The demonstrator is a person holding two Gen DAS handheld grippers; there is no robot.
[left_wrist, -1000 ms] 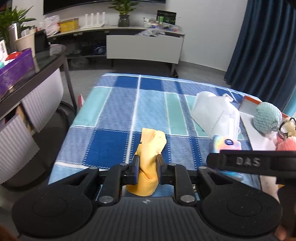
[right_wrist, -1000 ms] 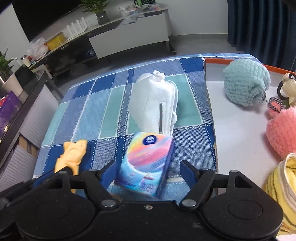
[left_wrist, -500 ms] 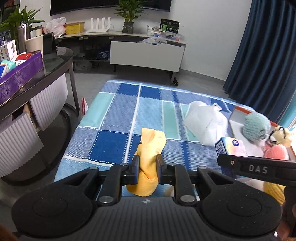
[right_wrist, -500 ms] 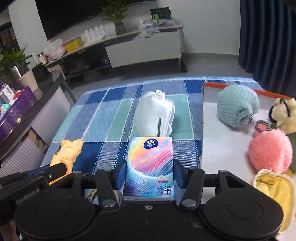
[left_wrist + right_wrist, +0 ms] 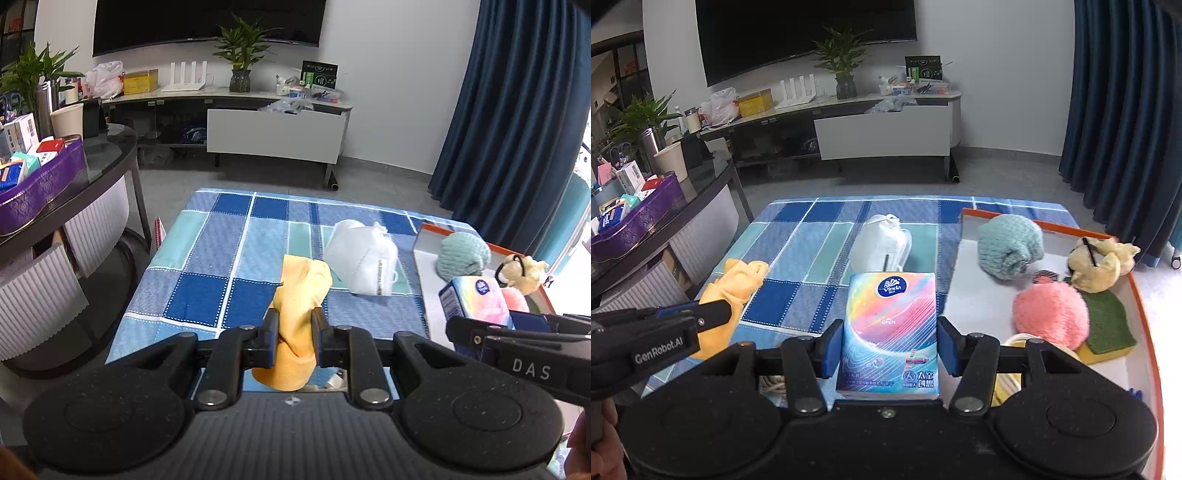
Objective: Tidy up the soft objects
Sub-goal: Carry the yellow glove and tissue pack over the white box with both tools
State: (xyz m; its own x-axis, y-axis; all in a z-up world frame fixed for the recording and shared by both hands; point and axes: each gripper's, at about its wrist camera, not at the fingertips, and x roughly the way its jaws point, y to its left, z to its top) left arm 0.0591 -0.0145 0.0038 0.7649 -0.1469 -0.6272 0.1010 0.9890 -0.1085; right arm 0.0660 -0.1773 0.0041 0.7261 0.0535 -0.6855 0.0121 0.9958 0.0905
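Both tongs are loaded: the left tongs (image 5: 293, 338) pinch a yellow cloth (image 5: 301, 291) at lower centre of the left view, and the right tongs (image 5: 888, 347) clamp a rainbow tissue pack (image 5: 890, 328), low in the right view. Beyond lies a white mask (image 5: 881, 245) on the checked desk (image 5: 812, 236), with the orange-rimmed tray (image 5: 979, 295) of plush balls at right.

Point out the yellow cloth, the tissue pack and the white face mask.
yellow cloth (image 5: 301, 295): left wrist view, bunched upper fold.
tissue pack (image 5: 891, 325): right wrist view, middle of printed front.
white face mask (image 5: 877, 245): right wrist view, centre of its white body.
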